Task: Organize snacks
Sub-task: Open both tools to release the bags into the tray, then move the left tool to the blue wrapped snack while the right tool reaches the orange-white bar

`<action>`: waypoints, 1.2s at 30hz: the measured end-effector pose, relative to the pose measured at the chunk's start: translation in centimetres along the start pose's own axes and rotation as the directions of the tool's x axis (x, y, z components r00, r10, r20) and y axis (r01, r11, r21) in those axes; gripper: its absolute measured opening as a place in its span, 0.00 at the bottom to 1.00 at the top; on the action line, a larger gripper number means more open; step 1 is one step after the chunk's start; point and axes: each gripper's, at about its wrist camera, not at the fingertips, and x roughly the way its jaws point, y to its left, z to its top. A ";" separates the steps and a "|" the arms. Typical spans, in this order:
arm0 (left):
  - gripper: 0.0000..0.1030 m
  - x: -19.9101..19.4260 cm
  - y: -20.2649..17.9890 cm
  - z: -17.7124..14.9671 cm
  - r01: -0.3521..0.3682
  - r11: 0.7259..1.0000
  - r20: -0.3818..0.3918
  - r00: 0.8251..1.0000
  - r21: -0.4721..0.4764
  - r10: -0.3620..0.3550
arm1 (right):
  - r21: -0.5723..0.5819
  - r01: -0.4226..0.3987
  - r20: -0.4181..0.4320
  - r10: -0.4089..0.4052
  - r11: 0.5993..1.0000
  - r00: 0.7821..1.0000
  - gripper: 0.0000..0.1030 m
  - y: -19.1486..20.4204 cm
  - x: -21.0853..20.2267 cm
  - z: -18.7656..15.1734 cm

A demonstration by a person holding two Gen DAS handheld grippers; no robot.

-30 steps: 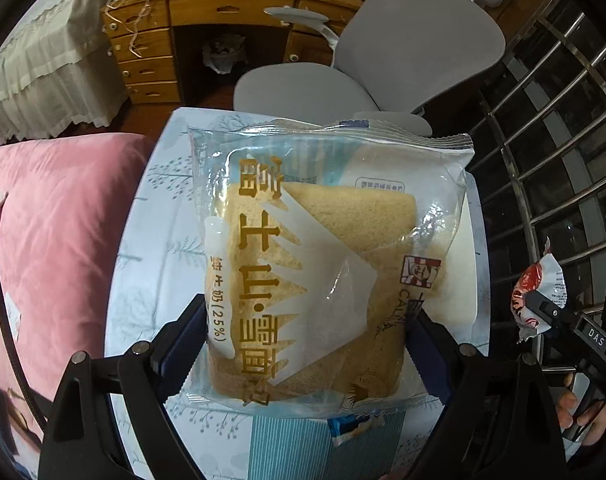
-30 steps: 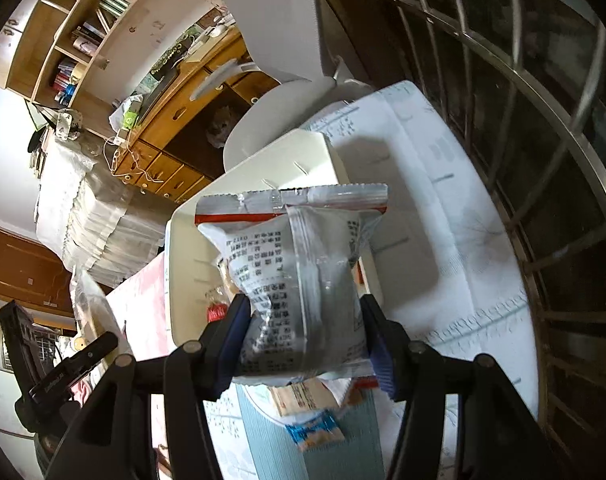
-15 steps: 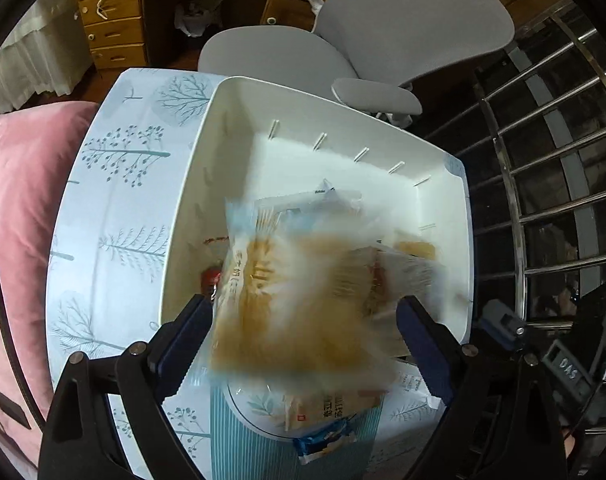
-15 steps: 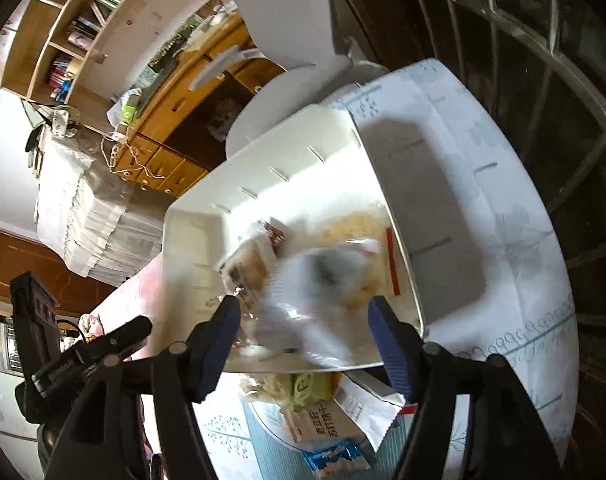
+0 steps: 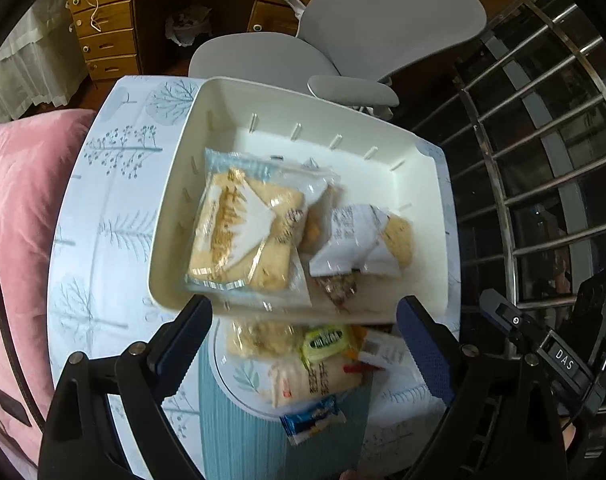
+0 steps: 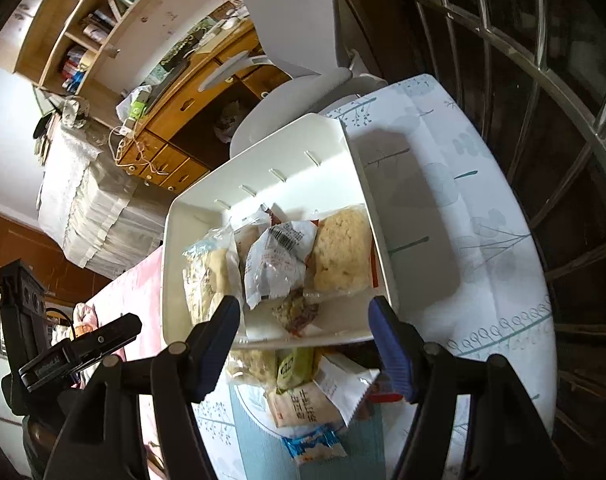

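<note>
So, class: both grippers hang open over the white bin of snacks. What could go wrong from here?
1. The bread packet leans over the white bin's near rim and may slide out.
2. Loose packets on the plate lie under the left gripper and right gripper; lowering could crush them.

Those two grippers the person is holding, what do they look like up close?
Both match. The left gripper and right gripper each have two black angular arms held with silver screws, ending in dark blue ribbed pads. A black box on the right gripper's side bears a white label reading DAS.
</note>
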 end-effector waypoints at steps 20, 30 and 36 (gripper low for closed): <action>0.90 0.1 -3.2 -12.3 -0.055 0.988 -0.053 0.997 0.146 0.063 | -0.087 -0.058 -0.003 0.058 0.995 0.998 0.65 -2.2 -3.3 -5.9; 0.90 5.0 -4.6 -16.7 -0.112 0.950 -0.143 0.977 0.292 0.159 | 0.007 -0.125 -0.094 0.125 0.992 0.988 0.65 -4.7 -1.6 -7.4; 0.90 8.8 -4.7 -17.8 -0.133 0.925 -0.203 0.955 0.355 0.215 | 0.093 -0.173 -0.137 0.185 0.980 0.973 0.65 -6.2 0.4 -7.7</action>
